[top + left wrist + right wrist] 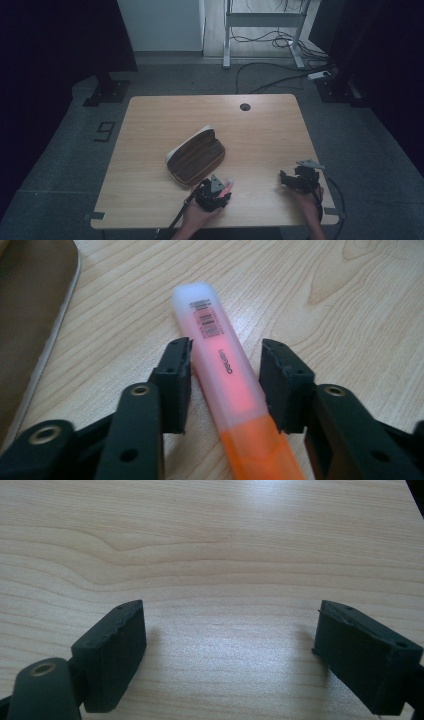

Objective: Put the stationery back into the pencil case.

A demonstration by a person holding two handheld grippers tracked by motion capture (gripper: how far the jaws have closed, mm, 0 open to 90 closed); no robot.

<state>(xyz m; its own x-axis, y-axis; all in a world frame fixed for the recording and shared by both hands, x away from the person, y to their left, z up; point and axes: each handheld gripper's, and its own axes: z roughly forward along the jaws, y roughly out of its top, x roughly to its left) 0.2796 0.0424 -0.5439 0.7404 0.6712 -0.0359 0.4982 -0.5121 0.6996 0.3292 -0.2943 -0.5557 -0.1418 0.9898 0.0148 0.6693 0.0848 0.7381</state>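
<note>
An orange-pink highlighter (220,355) with a pale translucent cap lies on the wooden table (350,300). It sits between the two black jaws of my left gripper (226,347). The jaws stand close on either side of the highlighter's body, with a thin gap still showing on the right side. In the high view the left gripper (220,192) is near the table's front edge, and the highlighter's pink end (228,185) pokes out beside it. A brown pencil case (196,156) with a pale rim lies just behind it. My right gripper (230,610) is open over bare wood, at the front right (286,180).
A round cable hole (245,107) sits near the table's far edge. The case's brown side (30,315) is at the left of the left gripper view. Beyond the table are floor cables (280,75) and a desk frame (262,20).
</note>
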